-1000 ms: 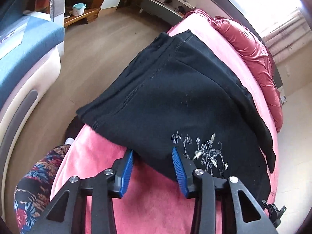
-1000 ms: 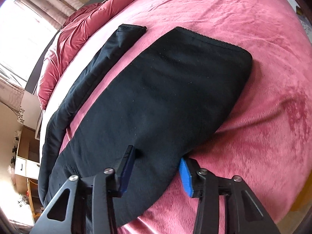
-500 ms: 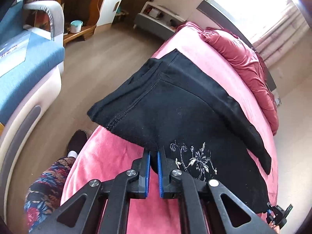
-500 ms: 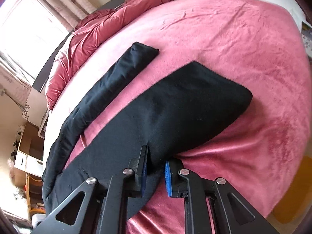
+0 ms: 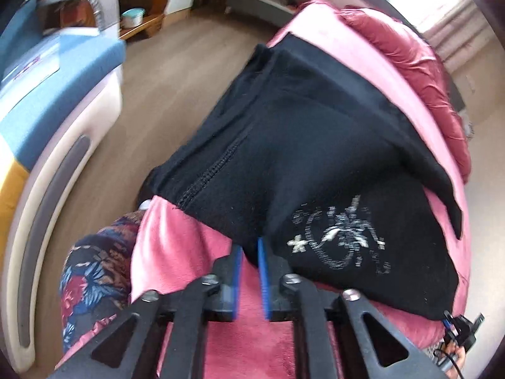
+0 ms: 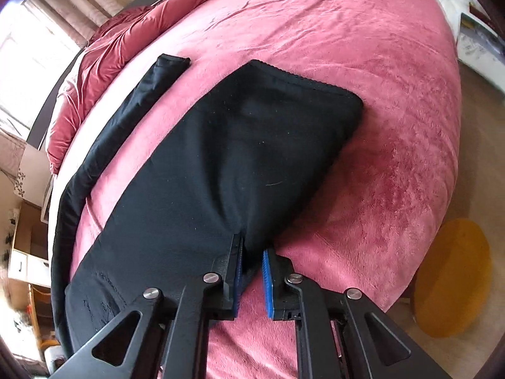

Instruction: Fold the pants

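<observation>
Window (image 6: 19, 60) glare, motion blur, fisheye-warped edges.

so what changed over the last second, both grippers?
Both closed. The left gripper, open a second ago, has pinched the near edge of the black pants beside the white print. The right gripper likewise closed on the edge of the nearer leg. The fabric is puckering at each grip. The farther leg and pink bedspread look unchanged.

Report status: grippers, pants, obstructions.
Left gripper shut on pants near edge by the silver print. Right gripper shut on near edge of one leg. Pants spread on pink bed. Nothing obstructing.
</observation>
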A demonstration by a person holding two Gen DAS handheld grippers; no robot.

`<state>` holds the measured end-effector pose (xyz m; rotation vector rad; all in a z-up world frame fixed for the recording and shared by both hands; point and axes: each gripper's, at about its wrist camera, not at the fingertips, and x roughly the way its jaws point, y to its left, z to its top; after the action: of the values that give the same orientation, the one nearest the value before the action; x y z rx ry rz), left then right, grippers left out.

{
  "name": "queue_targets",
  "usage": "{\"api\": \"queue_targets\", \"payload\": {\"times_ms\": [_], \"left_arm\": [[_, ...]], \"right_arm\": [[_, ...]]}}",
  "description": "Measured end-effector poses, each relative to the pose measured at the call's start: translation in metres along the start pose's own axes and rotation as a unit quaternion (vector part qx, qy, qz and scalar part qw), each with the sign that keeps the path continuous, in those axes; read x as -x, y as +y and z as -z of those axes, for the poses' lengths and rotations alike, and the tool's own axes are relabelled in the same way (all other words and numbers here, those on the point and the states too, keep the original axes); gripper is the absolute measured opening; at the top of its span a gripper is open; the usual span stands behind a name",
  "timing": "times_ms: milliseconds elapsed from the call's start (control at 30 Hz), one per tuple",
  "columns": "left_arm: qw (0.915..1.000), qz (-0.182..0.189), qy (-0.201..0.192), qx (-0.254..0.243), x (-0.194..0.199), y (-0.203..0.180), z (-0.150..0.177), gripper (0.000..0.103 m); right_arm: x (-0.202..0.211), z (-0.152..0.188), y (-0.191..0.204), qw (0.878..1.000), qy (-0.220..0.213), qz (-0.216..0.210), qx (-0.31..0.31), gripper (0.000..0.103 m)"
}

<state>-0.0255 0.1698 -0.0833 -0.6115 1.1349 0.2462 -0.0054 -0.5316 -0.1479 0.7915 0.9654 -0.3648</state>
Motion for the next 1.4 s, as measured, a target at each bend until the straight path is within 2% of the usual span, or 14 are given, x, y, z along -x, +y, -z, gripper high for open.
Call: {"api": "queue_targets", "payload": {"times_ms": [33,100,233,333,467,600,767,867,1033,1267,1400], "left_arm": [[1.0,-0.003,0.0,0.001,0.0,0.0,-0.002,0.024],[0.9999,-0.005,-0.011,0.01,0.011,0.004,-0.009,0.025],[0.9983,-0.012,-0.056,0.006,0.04,0.006,-0.022,0.025],[0.9963,0.002,-0.086,-0.004,0.056,0.0,-0.045,0.027],[0.9959,0.009,-0.089,-0.015,0.044,-0.015,-0.071,0.028],[0.9961,0.019,-0.082,-0.027,0.031,-0.031,-0.1,0.029],[0.9958,0.037,-0.079,-0.027,0.008,-0.053,-0.137,0.03],[0.9963,0.042,-0.072,-0.021,-0.007,-0.062,-0.165,0.031],[0.9968,0.053,-0.06,-0.005,-0.032,-0.073,-0.206,0.034],[0.9979,0.046,-0.033,0.032,-0.082,-0.079,-0.263,0.045],[0.9983,0.034,-0.023,0.041,-0.104,-0.083,-0.289,0.045]], "right_arm": [[0.002,0.0,0.003,1.0,-0.002,0.003,0.009,0.013],[0.009,-0.003,0.012,1.0,-0.012,0.006,0.021,0.014],[0.028,-0.004,0.032,0.996,-0.048,0.047,0.055,0.031],[0.04,-0.001,0.047,0.993,-0.072,0.06,0.078,0.039],[0.04,0.007,0.083,0.99,-0.071,0.037,0.119,0.042],[0.024,0.026,0.138,0.983,-0.041,-0.014,0.181,0.053],[-0.006,0.056,0.205,0.965,0.006,-0.061,0.256,0.053],[-0.025,0.069,0.235,0.955,0.024,-0.067,0.289,0.055],[-0.052,0.07,0.236,0.963,0.047,-0.044,0.263,0.058],[-0.072,0.083,0.221,0.961,0.066,-0.02,0.269,0.064],[-0.075,0.092,0.23,0.956,0.062,-0.011,0.286,0.078]]}}
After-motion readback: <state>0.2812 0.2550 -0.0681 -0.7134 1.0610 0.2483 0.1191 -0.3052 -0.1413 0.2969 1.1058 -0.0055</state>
